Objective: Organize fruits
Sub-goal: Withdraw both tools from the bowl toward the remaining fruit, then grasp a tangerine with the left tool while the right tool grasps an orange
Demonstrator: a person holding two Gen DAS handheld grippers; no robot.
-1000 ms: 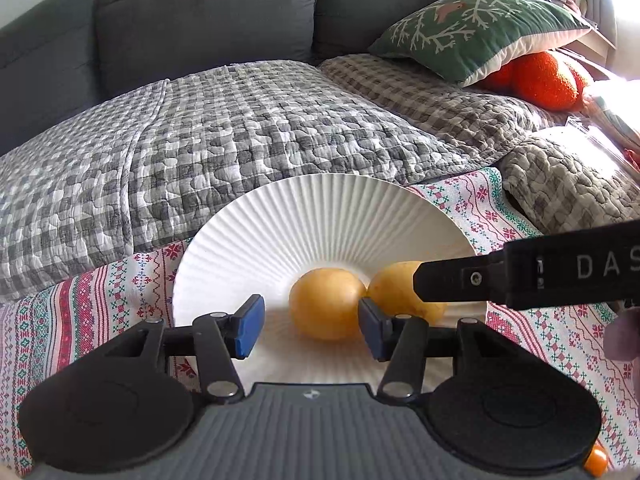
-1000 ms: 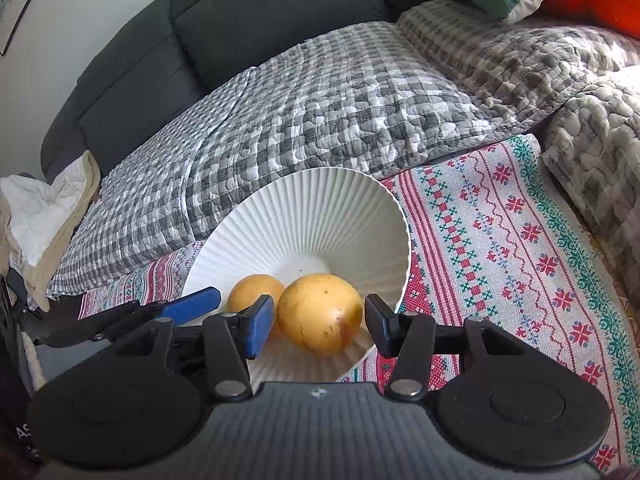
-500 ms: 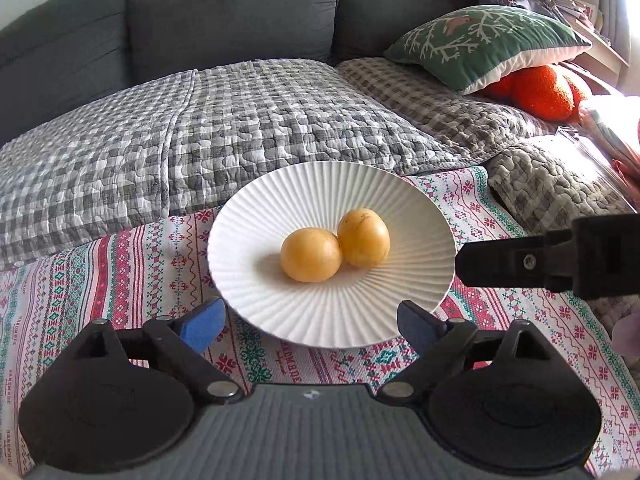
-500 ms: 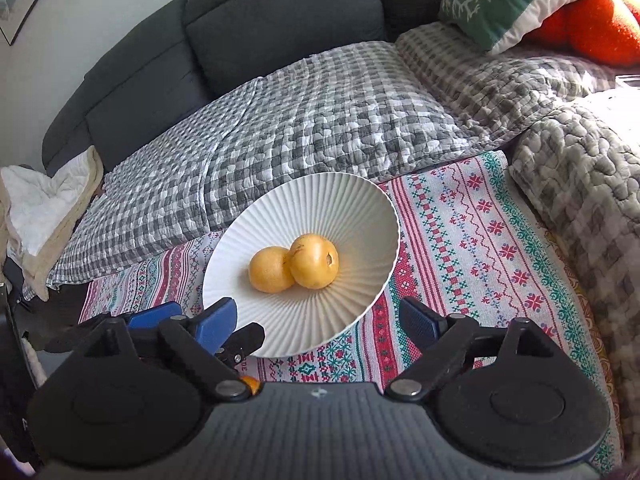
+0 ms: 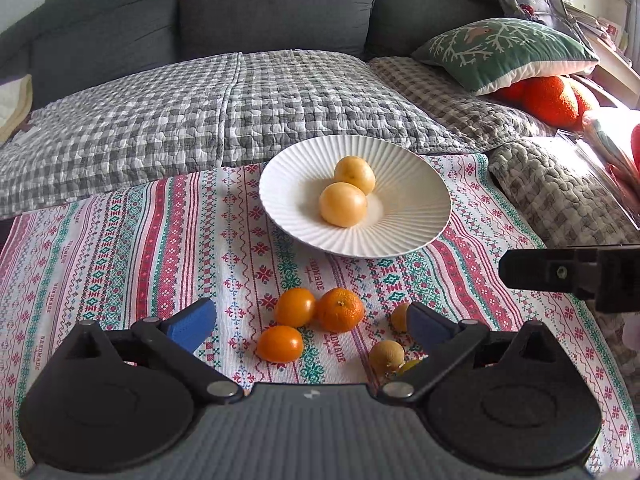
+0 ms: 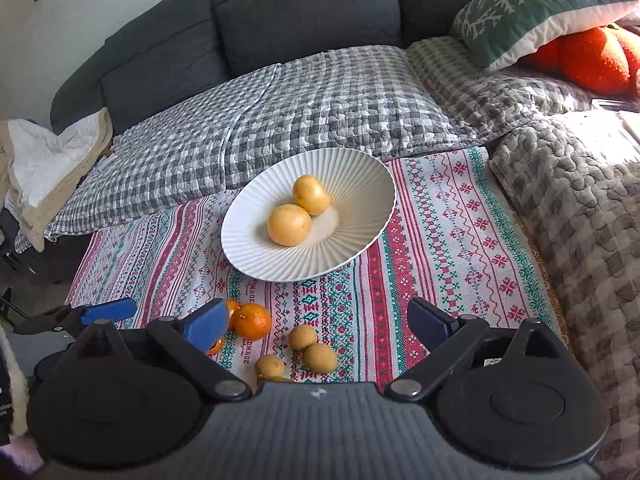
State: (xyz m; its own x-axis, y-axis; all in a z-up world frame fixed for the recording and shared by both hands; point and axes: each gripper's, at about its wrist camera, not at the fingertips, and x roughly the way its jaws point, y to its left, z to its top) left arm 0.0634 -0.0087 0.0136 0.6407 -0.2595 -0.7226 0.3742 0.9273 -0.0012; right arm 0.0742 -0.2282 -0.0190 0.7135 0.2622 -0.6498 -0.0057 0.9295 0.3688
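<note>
A white ribbed plate (image 5: pixel 420 184) (image 6: pixel 360 184) stands on the patterned cloth (image 5: pixel 120 248) and holds two yellow fruits (image 5: pixel 343 204) (image 5: pixel 355 174) that touch each other. Nearer me, three orange fruits (image 5: pixel 340 309) and small tan fruits (image 5: pixel 386 356) (image 6: pixel 320 358) lie loose on the cloth. My left gripper (image 5: pixel 308 314) hovers over the orange fruits, its jaws opening wide and gripping nothing. My right gripper (image 6: pixel 318 312) is also opening, above the tan fruits, with nothing between its pads. One of its black fingers (image 5: pixel 520 274) reaches in at the right of the left wrist view.
A grey sofa (image 5: pixel 280 4) with a checkered quilt (image 5: pixel 200 112) lies behind the plate. A green cushion (image 5: pixel 504 52) and an orange plush (image 5: pixel 552 100) sit at the back right. A knobbly blanket (image 6: pixel 580 200) borders the cloth's right side. White bedding (image 6: pixel 40 160) is piled far left.
Both grippers let go of the yellow fruits on the plate, opened wide and drew back and up. The loose orange and tan fruits have come into view in front.
</note>
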